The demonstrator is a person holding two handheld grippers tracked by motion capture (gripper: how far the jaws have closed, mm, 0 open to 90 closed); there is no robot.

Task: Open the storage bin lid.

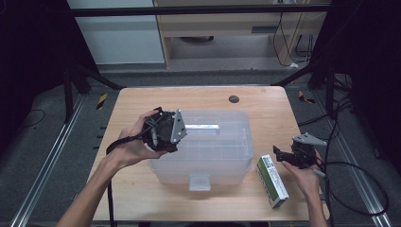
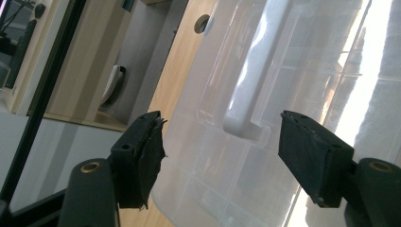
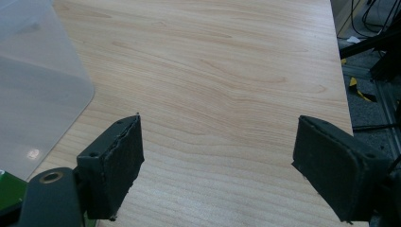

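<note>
The person's left forearm comes in from the near left and angles up over the table (image 1: 142, 99), its hand wrapped round the left gripper (image 2: 222, 142), which hangs over the left end of a clear plastic storage box (image 1: 208, 146) with its grey plate turned toward the box's middle. Its jaws stand wide apart with nothing pressed between them, and the end of the box's white lid handle (image 2: 250, 80) sits in the gap just beyond them. The right forearm rises from the near right corner; that hand holds the right gripper (image 3: 217, 165) low over the table, just right of a green and white carton (image 1: 273, 181), its jaws also spread wide over bare wood with nothing in them. The box lies in the middle of the table, lid on, a latch tab on its near side. The high view gives both arms, the whole box and the carton's full length lying on its side, near end toward the person. The left gripper view adds the moulded recess around the handle and the round hole (image 2: 202, 22) in the tabletop beyond the box. The right gripper view brings in a rounded corner of the box at its left and a sliver of green at its bottom left edge. Counted: one box, one handle, one carton, two grippers.
</note>
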